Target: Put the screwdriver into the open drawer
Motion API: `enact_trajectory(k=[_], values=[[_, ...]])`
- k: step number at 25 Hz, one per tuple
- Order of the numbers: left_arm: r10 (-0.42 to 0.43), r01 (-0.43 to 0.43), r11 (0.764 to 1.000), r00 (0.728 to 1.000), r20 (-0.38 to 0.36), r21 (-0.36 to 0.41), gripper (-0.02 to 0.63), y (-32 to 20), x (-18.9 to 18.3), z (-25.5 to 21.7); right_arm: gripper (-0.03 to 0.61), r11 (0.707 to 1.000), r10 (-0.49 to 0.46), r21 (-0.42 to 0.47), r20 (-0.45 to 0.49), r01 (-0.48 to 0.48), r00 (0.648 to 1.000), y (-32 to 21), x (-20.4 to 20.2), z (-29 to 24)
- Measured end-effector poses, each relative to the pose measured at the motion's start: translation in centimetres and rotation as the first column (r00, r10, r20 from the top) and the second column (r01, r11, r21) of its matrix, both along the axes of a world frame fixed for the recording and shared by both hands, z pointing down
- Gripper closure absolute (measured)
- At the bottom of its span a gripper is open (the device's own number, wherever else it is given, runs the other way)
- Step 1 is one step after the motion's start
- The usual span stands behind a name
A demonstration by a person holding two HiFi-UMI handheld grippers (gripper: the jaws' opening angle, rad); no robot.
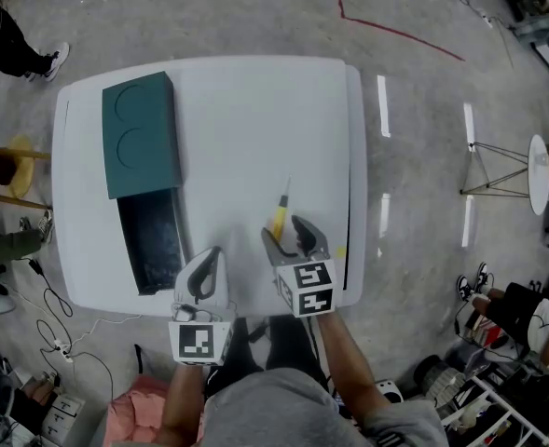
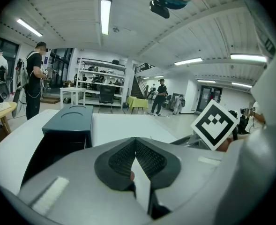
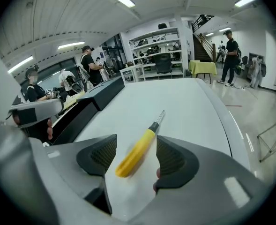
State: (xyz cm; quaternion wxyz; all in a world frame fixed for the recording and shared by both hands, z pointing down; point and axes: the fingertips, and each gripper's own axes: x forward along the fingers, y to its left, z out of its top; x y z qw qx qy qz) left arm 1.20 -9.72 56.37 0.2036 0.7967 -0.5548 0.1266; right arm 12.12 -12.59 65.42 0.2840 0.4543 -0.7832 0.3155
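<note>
Plastic-handled screwdriver (image 3: 137,152); smooth matt table (image 1: 255,119)

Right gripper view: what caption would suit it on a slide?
Right gripper, jaws apart, poised around the yellow handle of a screwdriver lying on the white table, not yet gripping it.

— What do the grippers look like?
— Both the left gripper (image 1: 209,257) and the right gripper (image 1: 283,231) have pale grey shells with dark ribbed pads (image 3: 98,156), and each carries a white cube (image 1: 307,287) printed with black square markers
— And the person?
— A grey top (image 1: 265,413)
</note>
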Motion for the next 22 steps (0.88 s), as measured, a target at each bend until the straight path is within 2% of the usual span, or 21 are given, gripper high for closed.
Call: enact_trajectory(k=[6,10,13,15,22], values=[[-0.008,0.008,1.0,1.0,-0.005,-0.005,0.603,-0.2,-0.1,0.3,0.293,0.999,-0.016,-0.052,-0.029,0.015,0.999,0.3,-0.4,1.6],[-0.008,0.008,1.0,1.0,0.002,-0.012,0.603,0.0,-0.2,0.6,0.353,0.999,-0.017,-0.053,-0.069,0.013,0.997,0.3,0.0,2.1],[-0.013,0.013,1.0,1.0,0.003,-0.013,0.602,0.0,-0.4,0.7,0.367,0.998,-0.025,-0.065,-0.07,0.021,0.997,0.4,-0.1,2.1],[-0.009,0.009,1.0,1.0,0.003,-0.006,0.601,0.1,-0.3,0.8,0.408,0.997,-0.025,-0.074,-0.065,0.02,0.998,0.5,-0.1,2.0],[-0.019,0.019,1.0,1.0,0.007,-0.011,0.602,0.1,-0.2,0.6,0.426,0.997,-0.01,-0.082,-0.054,0.005,0.999,0.5,0.2,2.0]])
